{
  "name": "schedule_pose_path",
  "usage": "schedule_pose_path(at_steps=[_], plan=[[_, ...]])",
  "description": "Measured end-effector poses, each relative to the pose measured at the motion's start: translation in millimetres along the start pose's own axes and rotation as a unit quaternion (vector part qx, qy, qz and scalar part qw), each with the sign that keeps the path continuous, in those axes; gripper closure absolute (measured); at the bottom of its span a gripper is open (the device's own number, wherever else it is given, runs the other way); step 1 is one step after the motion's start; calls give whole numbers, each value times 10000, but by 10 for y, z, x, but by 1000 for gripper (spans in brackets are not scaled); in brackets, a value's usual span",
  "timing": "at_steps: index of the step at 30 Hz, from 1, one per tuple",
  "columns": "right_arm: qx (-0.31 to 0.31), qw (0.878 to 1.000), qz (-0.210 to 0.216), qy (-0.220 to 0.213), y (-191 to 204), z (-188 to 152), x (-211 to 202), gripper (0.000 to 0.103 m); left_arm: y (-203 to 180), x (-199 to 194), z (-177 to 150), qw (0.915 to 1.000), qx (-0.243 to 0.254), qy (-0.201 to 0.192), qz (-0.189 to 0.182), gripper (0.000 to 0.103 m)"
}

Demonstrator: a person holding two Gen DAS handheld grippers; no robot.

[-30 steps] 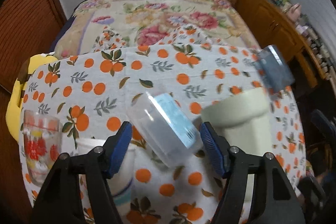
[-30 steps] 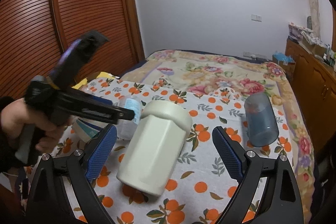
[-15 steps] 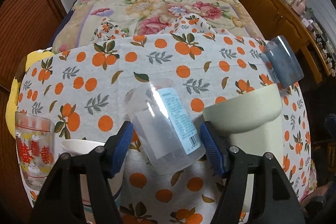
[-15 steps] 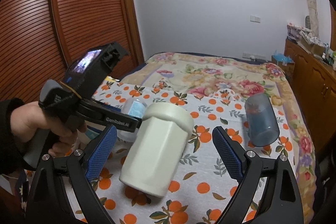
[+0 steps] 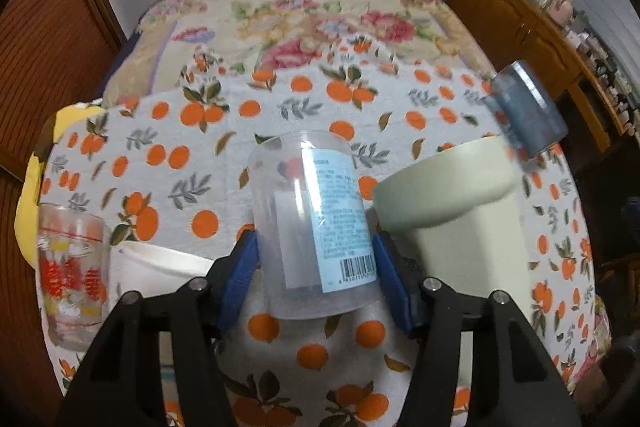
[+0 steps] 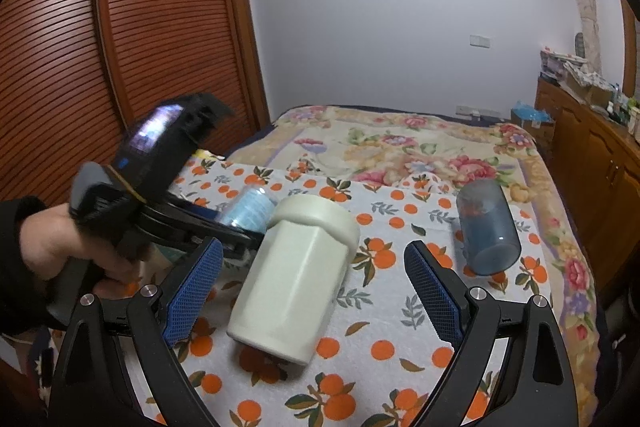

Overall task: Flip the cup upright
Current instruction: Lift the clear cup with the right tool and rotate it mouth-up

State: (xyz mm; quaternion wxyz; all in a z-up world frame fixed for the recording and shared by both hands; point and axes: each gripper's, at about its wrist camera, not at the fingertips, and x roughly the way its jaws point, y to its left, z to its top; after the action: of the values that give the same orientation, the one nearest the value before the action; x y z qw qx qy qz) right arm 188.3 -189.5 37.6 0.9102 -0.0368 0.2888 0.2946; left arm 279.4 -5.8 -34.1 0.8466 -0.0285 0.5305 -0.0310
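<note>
Between left gripper (image 5: 316,267) fingers, clear cup (image 5: 316,223), base apparently hidden

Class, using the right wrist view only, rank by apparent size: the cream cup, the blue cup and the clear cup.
1. Cream cup, though it is nearest the camera.
2. Blue cup.
3. Clear cup, mostly hidden.

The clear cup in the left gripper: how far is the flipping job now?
Done: the left gripper is shut on the clear cup and holds it tilted. In hand: turning it; whether its mouth is up I cannot tell. Left: set it upright on the cloth. The cream cup looks mouth-down and the blue cup leans; the open right gripper touches neither.
</note>
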Motion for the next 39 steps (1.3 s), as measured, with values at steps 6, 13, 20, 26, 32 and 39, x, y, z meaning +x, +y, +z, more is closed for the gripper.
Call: schedule_pose_path(at_steps=[6,13,20,26,32,39], plan=[[84,9999,-114,-46,21,-109,-177,9,-38,-416,-281,9988,47,-424,-256,46],[210,9992,-330,-21,44,-356,-469,9,-205,-738,-805,9954,84,-726,-627,46],[313,9986,-423,34,119,-595,-709,9,-356,-789,-1314,9939,62,-715,-835,46],[386,9984,-363,182,231,-778,-797,9,-406,-729,-1647,9936,-140,-608,-940,45],[435,9980,-324,335,272,-900,-773,9,-506,-646,-1852,9933,-186,-497,-1026,45],[488,9974,-366,383,243,-930,-783,9,-557,-574,-1878,9936,-160,-456,-1022,44]])
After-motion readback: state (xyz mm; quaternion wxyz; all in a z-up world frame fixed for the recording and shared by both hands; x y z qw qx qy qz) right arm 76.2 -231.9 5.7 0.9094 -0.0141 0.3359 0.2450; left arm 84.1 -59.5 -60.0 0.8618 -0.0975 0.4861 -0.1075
